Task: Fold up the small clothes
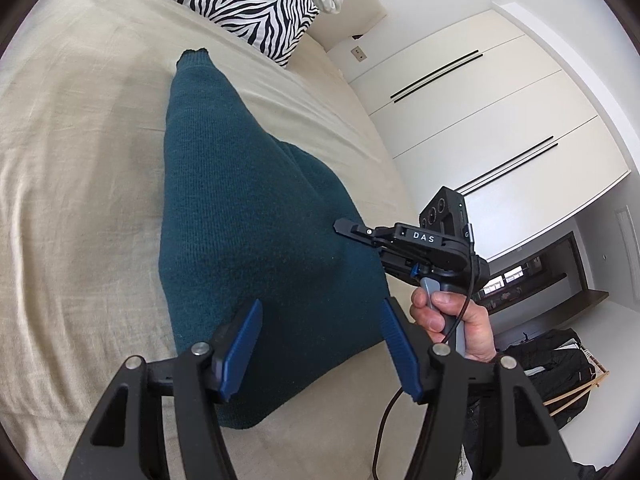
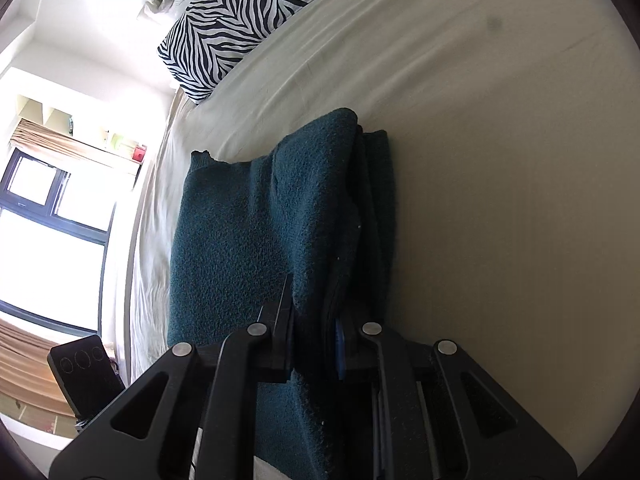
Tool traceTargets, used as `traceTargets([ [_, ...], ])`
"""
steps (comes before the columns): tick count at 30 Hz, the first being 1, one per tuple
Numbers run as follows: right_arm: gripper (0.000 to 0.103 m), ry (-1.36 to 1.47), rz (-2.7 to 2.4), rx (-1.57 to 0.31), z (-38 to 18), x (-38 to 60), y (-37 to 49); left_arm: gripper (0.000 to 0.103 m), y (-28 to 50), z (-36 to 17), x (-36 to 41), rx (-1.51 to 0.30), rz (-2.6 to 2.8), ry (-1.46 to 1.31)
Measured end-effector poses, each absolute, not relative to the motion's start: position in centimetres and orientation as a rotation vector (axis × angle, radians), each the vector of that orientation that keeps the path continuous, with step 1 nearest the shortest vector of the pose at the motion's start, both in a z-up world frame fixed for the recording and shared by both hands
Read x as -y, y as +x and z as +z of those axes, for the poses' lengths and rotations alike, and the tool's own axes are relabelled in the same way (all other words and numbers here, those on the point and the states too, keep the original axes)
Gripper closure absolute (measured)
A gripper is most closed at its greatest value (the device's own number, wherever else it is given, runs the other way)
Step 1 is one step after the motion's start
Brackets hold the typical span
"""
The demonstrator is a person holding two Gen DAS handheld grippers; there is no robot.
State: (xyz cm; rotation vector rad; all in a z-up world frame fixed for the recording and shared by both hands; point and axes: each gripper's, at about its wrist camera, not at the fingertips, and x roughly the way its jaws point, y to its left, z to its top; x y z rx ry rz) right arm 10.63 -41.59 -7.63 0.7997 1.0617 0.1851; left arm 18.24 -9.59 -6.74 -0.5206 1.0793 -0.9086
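A dark teal knitted garment (image 1: 248, 216) lies partly folded on the beige bed (image 1: 80, 160). My left gripper (image 1: 320, 344) is open, its blue pads (image 1: 240, 348) spread just above the garment's near edge, holding nothing. My right gripper (image 1: 340, 227) reaches in from the right and pinches the garment's right side. In the right wrist view the right gripper (image 2: 312, 332) is shut on a folded edge of the teal garment (image 2: 240, 240), which is lifted into a ridge between the fingers. The bed sheet (image 2: 500, 160) lies around it.
A zebra-print pillow (image 1: 236, 0) lies at the head of the bed; it also shows in the right wrist view (image 2: 244, 16). White wardrobe doors (image 1: 480, 120) stand right of the bed. A dark bag (image 1: 552, 368) sits on the floor. A window (image 2: 48, 232) is at the left.
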Motion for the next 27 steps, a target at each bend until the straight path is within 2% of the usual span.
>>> traceTargets([
  [7, 0.089, 0.851, 0.200, -1.071, -10.4, 41.8, 9.3, 0.040, 19.4, -6.2, 10.1, -1.063, -0.891, -0.495],
  [15, 0.088, 0.909, 0.222, -1.034, -11.0, 41.8, 8.1, 0.040, 23.0, -4.2, 12.4, -1.014, -0.879, -0.418],
  [20, 0.087, 0.915, 0.203, -1.016, -10.7, 42.0, 8.5, 0.040, 26.6, -5.0, 15.3, -1.017, -0.828, -0.286],
  [24, 0.087, 0.885, 0.193, -1.011, -10.8, 42.1, 8.5, 0.048, 28.3, -8.1, 16.7, -1.112, -0.780, -0.194],
  [27, 0.086, 0.926, 0.184, -1.015, -11.2, 42.8, 8.3, 0.052, 28.3, -8.8, 16.5, -1.117, -0.783, -0.185],
])
